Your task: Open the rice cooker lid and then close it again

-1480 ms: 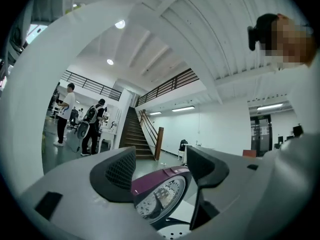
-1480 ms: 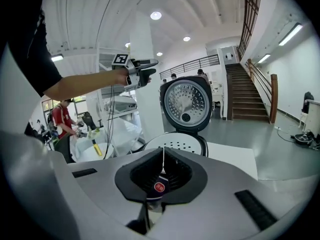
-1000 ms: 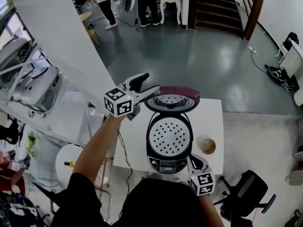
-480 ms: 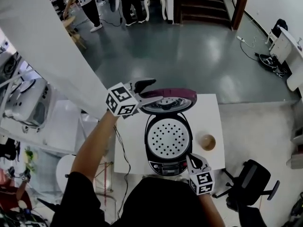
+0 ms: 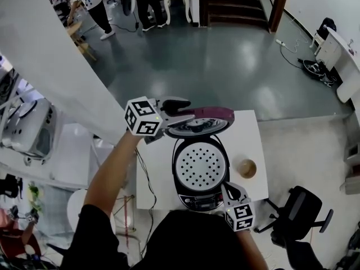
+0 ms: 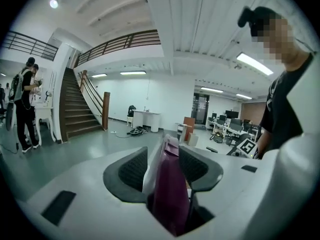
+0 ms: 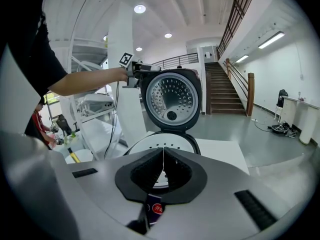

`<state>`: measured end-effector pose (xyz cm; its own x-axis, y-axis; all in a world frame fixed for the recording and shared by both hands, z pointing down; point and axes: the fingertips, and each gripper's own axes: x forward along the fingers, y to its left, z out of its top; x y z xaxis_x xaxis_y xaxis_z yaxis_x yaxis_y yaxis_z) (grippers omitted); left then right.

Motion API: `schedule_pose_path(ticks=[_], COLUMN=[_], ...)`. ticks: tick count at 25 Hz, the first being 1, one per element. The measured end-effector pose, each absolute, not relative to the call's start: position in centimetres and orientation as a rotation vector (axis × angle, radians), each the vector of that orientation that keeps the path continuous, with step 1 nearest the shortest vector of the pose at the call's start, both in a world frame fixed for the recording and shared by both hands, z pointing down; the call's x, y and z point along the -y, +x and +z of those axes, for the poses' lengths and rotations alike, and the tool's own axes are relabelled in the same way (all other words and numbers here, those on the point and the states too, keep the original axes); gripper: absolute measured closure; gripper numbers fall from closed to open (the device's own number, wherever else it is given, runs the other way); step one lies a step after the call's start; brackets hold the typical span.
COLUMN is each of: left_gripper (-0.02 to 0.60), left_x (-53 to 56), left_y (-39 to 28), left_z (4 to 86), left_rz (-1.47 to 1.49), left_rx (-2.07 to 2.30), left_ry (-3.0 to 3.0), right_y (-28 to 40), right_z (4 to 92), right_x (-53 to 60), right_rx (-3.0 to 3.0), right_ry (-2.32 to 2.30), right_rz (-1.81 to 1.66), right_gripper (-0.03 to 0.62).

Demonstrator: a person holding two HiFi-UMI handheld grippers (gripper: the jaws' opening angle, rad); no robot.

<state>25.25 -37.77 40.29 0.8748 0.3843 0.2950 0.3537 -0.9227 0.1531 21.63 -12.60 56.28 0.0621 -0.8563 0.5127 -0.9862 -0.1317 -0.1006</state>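
Observation:
A black rice cooker (image 5: pixel 201 165) stands on the white table (image 5: pixel 253 139) with its purple-topped lid (image 5: pixel 211 116) raised at the back. My left gripper (image 5: pixel 188 112) reaches in from the left. Its jaws have just been closing and now press on the lid's upper edge. In the left gripper view that purple lid edge (image 6: pixel 170 194) fills the gap in the left gripper (image 6: pixel 165 159). My right gripper (image 5: pixel 230 189) is shut and empty at the cooker's front panel. The right gripper (image 7: pixel 163 159) faces the perforated inner plate (image 7: pixel 160 143) and the upright lid (image 7: pixel 172 99).
A small round bowl (image 5: pixel 246 168) sits on the table right of the cooker. A cable (image 5: pixel 147 190) hangs off the table's left edge. A black chair (image 5: pixel 298 215) stands at the lower right. People and a staircase (image 5: pixel 230 4) are far behind.
My left gripper has come down onto the lid's edge, and its jaws have narrowed around it. The right gripper has stayed in place.

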Motion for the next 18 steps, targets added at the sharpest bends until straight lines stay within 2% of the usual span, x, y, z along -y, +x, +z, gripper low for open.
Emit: schedule_pose_path(ticks=[18], left_gripper=[0.411], left_x=[34.7], left_y=[24.1], left_z=[41.0], left_rz=[0.684], left_rx=[-0.768], left_ry=[2.864], right_y=[21.8], right_z=[56.2], right_x=[12.5], right_rx=[1.948], right_ry=[2.179], right_rz=[0.805], right_gripper=[0.592])
